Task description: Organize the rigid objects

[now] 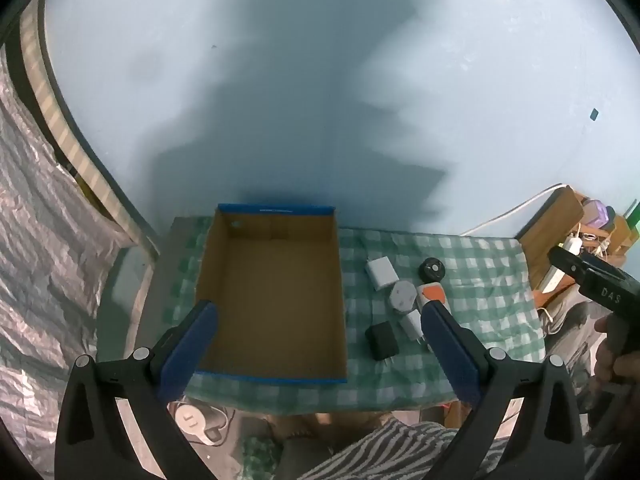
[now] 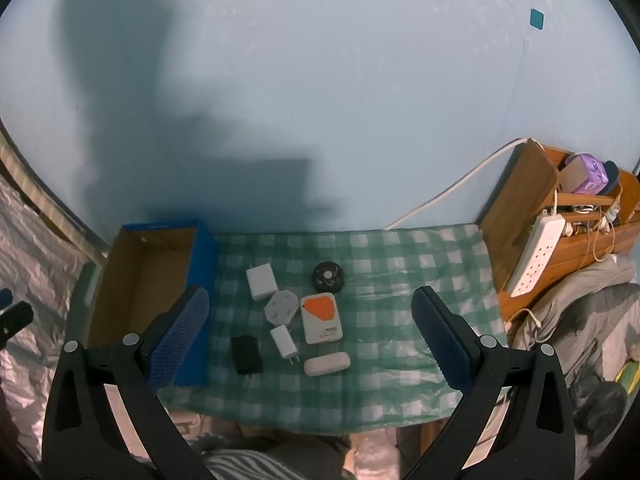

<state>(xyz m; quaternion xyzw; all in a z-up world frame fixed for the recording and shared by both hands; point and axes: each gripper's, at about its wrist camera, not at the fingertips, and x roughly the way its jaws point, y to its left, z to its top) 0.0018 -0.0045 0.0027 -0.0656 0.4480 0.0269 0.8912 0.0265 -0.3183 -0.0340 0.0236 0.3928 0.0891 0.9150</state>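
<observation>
An open blue cardboard box (image 1: 276, 292) with nothing in it sits on the left of a green checked cloth (image 2: 380, 280); it also shows in the right wrist view (image 2: 148, 276). Beside it lie a white square charger (image 2: 261, 281), a grey round plug (image 2: 281, 307), a black round gadget (image 2: 328, 277), a white and orange device (image 2: 321, 317), a small white charger (image 2: 283, 341), a black charger (image 2: 246, 354) and a white oval case (image 2: 327, 363). My left gripper (image 1: 320, 344) is open above the box's front. My right gripper (image 2: 310, 336) is open above the objects.
A wooden shelf (image 2: 532, 216) with a white power strip (image 2: 538, 256) and cables stands at the right. A pale blue wall (image 2: 320, 100) is behind the table. Silver foil sheeting (image 1: 36, 240) hangs at the left. Striped fabric (image 1: 380, 452) lies below the table's front edge.
</observation>
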